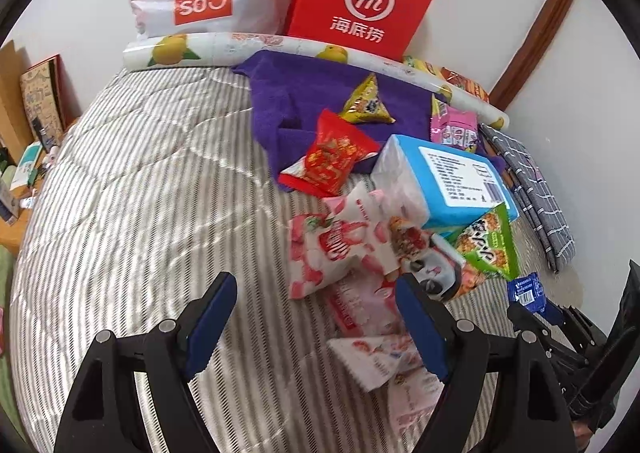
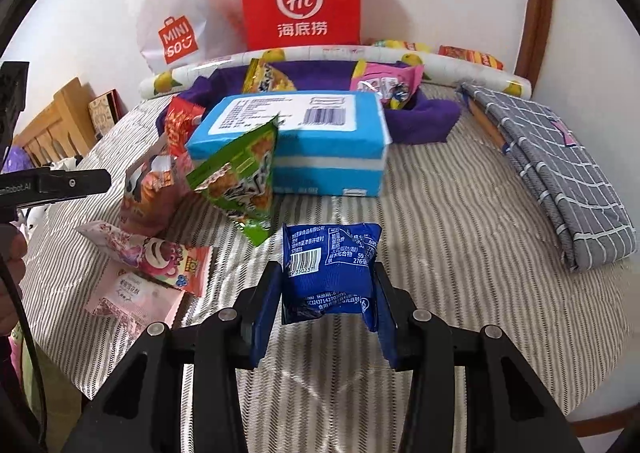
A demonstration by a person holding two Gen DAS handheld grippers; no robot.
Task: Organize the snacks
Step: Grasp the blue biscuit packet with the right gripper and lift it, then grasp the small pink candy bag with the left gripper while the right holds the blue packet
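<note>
A small blue snack packet (image 2: 330, 271) is held between the pads of the right gripper (image 2: 326, 309), clamped across its width; in the left wrist view the same packet (image 1: 527, 291) is seen at the far right, just ahead of the right gripper's fingers. The packet is judged light and soft: the foil is crumpled where the pads press, so the contents are probably compressible and possibly crushable. A glossy film of this kind is judged slippery; a hold across the body, as now, is preferred to a hold on a sealed edge. Whether the packet is lifted clear of the bed (image 2: 460, 213) cannot be told.

The left gripper (image 1: 316, 317) is spread wide and holds nothing. It hovers low over the striped bed cover, pointed forward. Just ahead and to its right lies a heap of pink snack packets (image 1: 332, 245), one of them partly behind its right finger (image 1: 420, 325). Beyond these lie a green triangular packet (image 1: 490, 245), a blue box (image 1: 444, 177), and a red packet (image 1: 332, 157) on a purple cloth (image 1: 304, 93).

From the right gripper, the blue box (image 2: 296, 137) is straight ahead, with the green packet (image 2: 244, 181) leaning against its near left. A red paper bag (image 2: 300, 1) and a white plastic bag (image 2: 176, 21) stand farthest ahead, against the wall.

Right gripper pose: level, directed toward the box.
</note>
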